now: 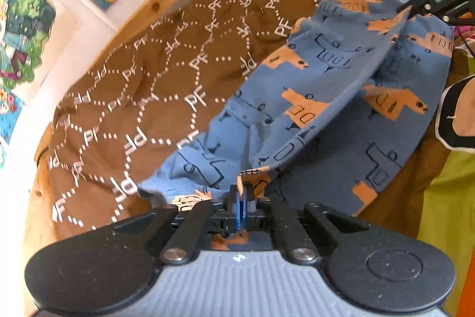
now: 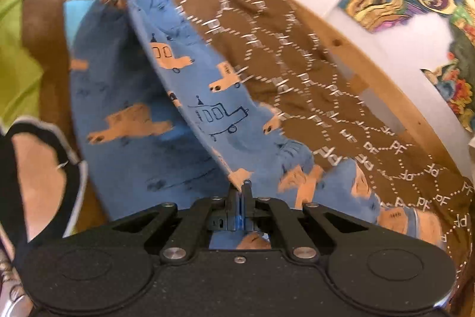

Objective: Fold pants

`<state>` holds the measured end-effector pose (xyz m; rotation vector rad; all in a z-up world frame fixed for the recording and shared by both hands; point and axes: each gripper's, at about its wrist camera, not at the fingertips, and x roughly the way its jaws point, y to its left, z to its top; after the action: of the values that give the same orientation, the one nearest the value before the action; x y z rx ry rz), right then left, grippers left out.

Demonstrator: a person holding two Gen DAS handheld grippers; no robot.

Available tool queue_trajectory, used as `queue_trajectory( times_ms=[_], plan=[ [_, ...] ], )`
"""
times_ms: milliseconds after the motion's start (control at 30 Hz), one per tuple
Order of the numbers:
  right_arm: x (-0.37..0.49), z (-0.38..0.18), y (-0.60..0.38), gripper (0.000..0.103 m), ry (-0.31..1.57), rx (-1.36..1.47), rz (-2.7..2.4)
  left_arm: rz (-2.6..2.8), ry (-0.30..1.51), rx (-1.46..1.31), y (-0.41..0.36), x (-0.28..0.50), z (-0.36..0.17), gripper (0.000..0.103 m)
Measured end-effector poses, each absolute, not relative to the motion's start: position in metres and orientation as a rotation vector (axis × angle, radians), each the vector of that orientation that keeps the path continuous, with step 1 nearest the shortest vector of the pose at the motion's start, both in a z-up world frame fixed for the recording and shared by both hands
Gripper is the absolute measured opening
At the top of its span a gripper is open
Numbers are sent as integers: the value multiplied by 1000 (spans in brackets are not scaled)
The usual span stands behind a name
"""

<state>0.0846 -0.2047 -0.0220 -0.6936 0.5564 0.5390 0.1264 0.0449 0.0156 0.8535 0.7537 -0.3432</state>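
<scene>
While both claws pinched an edge of the blue pants (image 1: 326, 97) and held it raised over the brown bedspread (image 1: 154, 85), the fold looked half made. Left gripper (image 1: 241, 192) was clamped tight on a corner; right gripper (image 2: 241, 189) likewise, jaws closed on cloth. Risks: thin grip could slip, the sagging middle could bunch, and uneven pull could skew the fold. Right view was blurred.
</scene>
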Motion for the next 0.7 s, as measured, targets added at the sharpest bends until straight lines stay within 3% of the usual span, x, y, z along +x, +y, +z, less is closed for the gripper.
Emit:
queue_trajectory(
  times_ms=[700],
  plan=[
    [45, -32, -204, 0, 595, -662, 522, -401, 777, 949, 47, 119, -5, 2]
  ],
)
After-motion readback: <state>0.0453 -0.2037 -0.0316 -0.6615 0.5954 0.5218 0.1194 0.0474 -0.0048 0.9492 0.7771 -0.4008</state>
